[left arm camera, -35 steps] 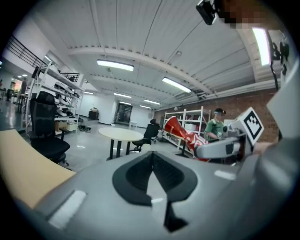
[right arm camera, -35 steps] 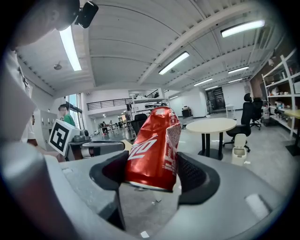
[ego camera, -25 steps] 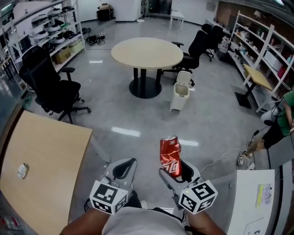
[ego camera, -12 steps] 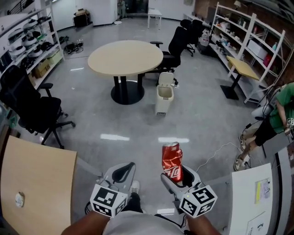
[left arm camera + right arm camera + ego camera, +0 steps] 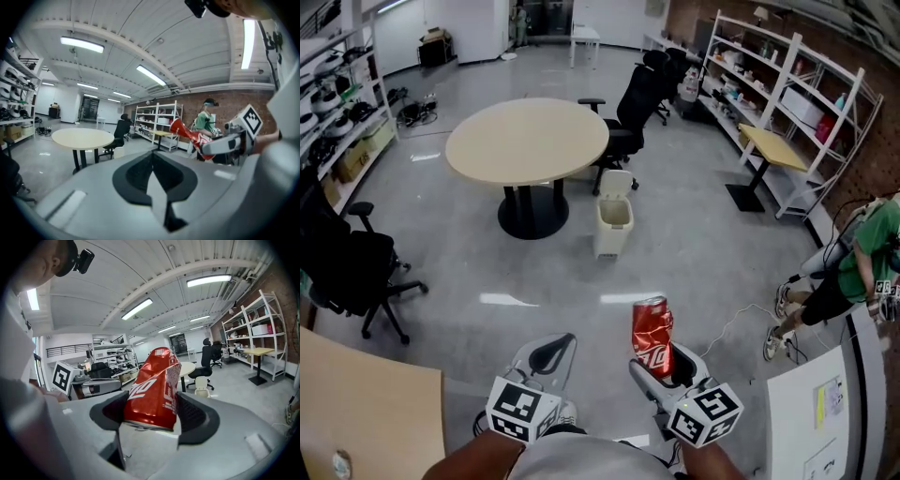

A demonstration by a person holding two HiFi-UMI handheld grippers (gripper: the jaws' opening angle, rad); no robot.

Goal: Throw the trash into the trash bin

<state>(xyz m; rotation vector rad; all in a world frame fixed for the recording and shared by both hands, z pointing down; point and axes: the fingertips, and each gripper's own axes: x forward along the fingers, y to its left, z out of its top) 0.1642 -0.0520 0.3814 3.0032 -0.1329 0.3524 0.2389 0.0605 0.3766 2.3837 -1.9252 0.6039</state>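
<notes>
Right tongs (image 5: 664, 364) clamped on the crushed red soda can (image 5: 652, 335), can upright, well short of the white trash bin (image 5: 613, 225), left tongs (image 5: 549, 353) closed together and empty, glossy grey floor (image 5: 703, 253) under the bin, round worktop (image 5: 528, 141) just beside the bin.

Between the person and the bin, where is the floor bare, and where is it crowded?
Bare floor stretches from the red can to the trash bin, between the black chair on the left and a person on the right. The round table top is bare too. Crowded: office chairs behind the bin.
</notes>
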